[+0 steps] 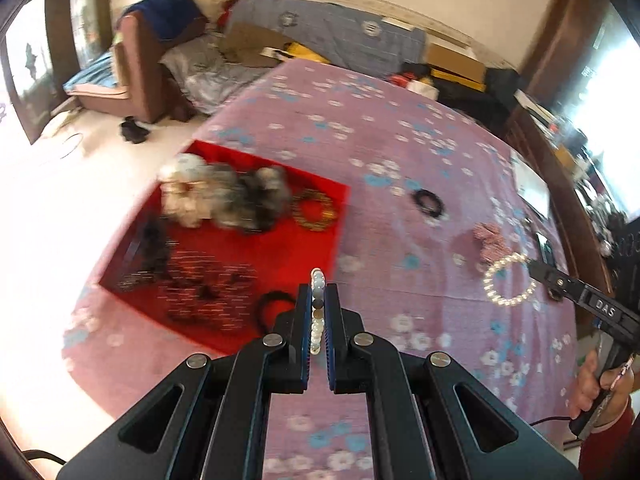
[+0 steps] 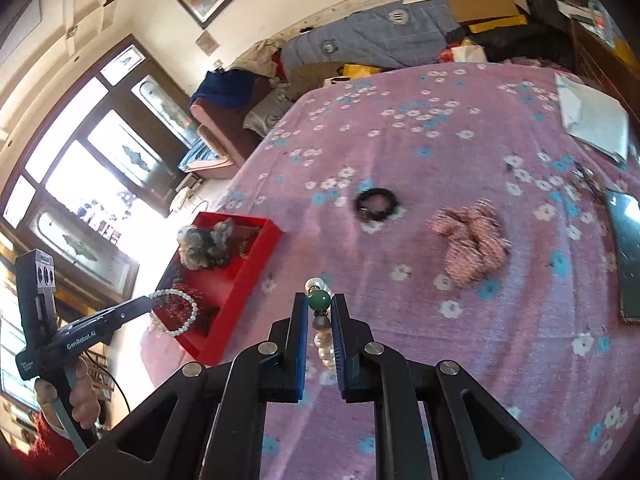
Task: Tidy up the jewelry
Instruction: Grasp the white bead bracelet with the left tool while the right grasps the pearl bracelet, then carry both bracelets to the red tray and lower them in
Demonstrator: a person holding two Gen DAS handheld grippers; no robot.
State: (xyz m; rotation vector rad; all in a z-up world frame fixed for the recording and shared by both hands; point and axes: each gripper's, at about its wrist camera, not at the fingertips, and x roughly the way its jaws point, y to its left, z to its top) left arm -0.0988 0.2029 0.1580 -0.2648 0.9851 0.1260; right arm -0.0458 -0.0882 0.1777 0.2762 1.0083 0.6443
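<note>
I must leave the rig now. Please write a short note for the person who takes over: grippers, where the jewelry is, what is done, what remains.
Left gripper: shut on a white bead bracelet, near the red tray.
Right gripper: shut on a pearl bracelet with a green bead, above the bedspread.
Done: some jewelry and a grey fluffy item lie in the tray.
Left: place both bracelets; the black ring and pink scrunchie lie on the bedspread.

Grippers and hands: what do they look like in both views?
Both are black handheld pistol-grip tools with blue finger pads and silver pivot bolts. The left gripper is marked "GenRobot.AI"; the right gripper reads "DAS". Each hand emerges from a red sleeve.
</note>
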